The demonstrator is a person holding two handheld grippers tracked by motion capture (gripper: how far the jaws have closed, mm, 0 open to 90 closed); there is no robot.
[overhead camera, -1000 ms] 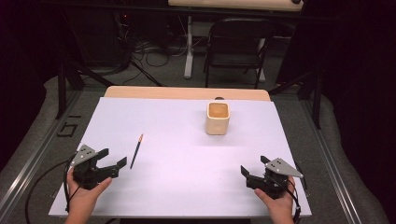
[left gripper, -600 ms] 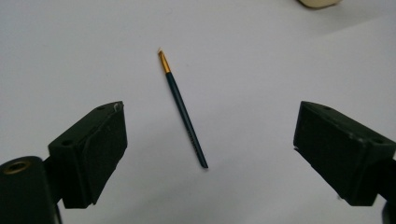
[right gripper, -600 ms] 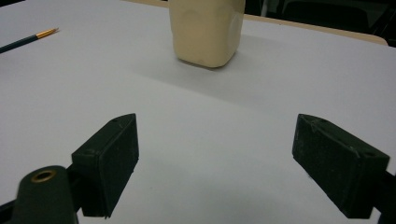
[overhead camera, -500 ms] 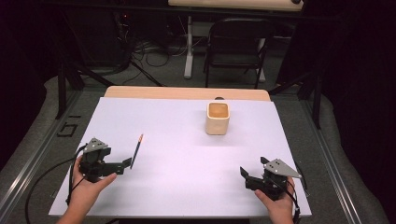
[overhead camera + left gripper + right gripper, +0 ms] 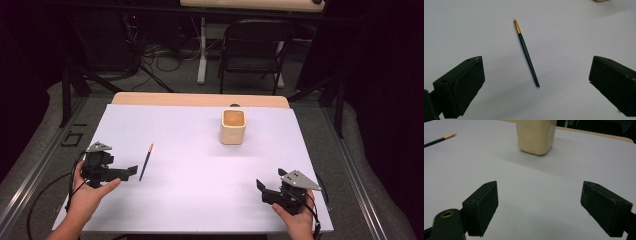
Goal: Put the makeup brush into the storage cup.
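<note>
Just beside the left gripper [image 5: 127,171], a thin paintbrush [image 5: 146,162] lies flat on the white bench [image 5: 190,200], apart from the jaw tips and untouched by them. Its dark green handle runs toward the person and its gold ferrule and pale bristle tip point away, toward the far side of the bench. In the left gripper view the paintbrush [image 5: 526,52] sits on the bare surface between and ahead of the two black jaws, which stand wide apart and have just been opening; nothing is between the pads.

The left hand [image 5: 90,192] holds its gripper near the left edge of the bench, with the jaws pointing to the right in the high view toward the brush handle.

A cream, square-sided cup [image 5: 233,126] stands upright at the far middle of the bench, well apart from the brush and from both grippers. Its inside looks tan, though whether anything is in it cannot be made out.

The right gripper [image 5: 262,189] is held by the right hand [image 5: 295,220] near the front right corner. Its jaws are spread wide with only bench between them, and in its own view the cup [image 5: 536,136] stands ahead, with the brush tip [image 5: 439,140] far to the left.
</note>
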